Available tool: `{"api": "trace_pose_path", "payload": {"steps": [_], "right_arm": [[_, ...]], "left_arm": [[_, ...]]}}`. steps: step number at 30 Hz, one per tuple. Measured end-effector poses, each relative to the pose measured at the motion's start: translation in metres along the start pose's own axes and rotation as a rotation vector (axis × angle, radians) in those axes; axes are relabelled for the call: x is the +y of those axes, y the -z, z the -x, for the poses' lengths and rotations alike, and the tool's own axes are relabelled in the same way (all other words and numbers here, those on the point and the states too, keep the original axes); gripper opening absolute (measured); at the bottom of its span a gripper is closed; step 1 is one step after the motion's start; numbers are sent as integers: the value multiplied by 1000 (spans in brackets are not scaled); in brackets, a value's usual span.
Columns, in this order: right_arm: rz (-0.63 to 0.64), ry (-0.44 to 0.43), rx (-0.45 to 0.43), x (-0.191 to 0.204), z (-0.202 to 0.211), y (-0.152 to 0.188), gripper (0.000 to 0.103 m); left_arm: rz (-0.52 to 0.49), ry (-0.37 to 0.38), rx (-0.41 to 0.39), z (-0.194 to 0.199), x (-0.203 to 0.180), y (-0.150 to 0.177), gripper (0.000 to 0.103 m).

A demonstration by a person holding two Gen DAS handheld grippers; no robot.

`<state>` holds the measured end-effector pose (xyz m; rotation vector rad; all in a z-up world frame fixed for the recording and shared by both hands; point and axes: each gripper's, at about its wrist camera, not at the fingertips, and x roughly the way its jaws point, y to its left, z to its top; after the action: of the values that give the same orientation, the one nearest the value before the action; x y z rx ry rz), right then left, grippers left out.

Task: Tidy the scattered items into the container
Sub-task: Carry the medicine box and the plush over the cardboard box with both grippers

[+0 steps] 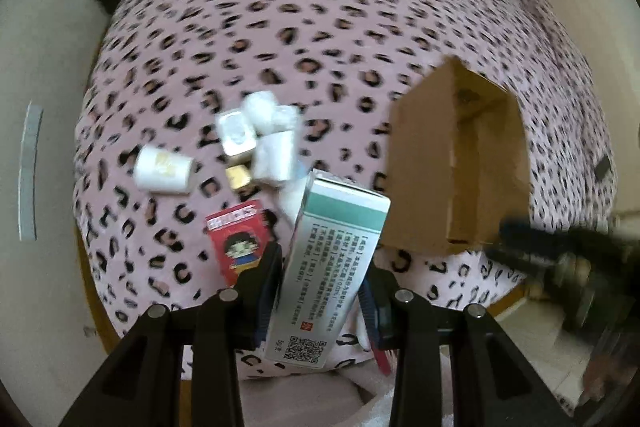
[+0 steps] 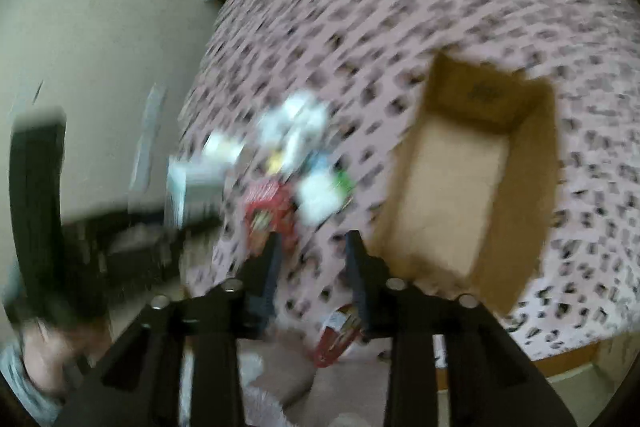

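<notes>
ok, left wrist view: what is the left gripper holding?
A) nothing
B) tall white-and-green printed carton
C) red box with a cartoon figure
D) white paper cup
B: the left gripper is closed on the tall white-and-green printed carton, whose QR-code end sits between the fingers, while the red box with a cartoon figure and the white paper cup lie on the pink spotted cloth.
</notes>
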<state>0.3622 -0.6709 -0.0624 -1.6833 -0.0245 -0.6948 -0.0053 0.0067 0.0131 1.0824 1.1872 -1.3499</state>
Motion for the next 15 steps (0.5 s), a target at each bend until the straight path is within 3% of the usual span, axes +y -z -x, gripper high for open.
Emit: {"api": "trace_pose_path", "payload": {"steps": [2,5,9,13,15], "right_arm": [[86,30,62,9,-21,18,75],[91,93,196,-4,-69,59,76],[-45,51,362,-36,-141,104,76],[-139,28,461,-44,-204,131,76],[-113,63,522,-39,-234,142,76]], "left_arm": [[50,-4,11,-3,20,5,37],[114,7,34,-10,46,17,37],[183,34,79,-24,74,35,37],[182,18,107,-32,88,46,37],[173,10,116,-34,93,49,37]]}}
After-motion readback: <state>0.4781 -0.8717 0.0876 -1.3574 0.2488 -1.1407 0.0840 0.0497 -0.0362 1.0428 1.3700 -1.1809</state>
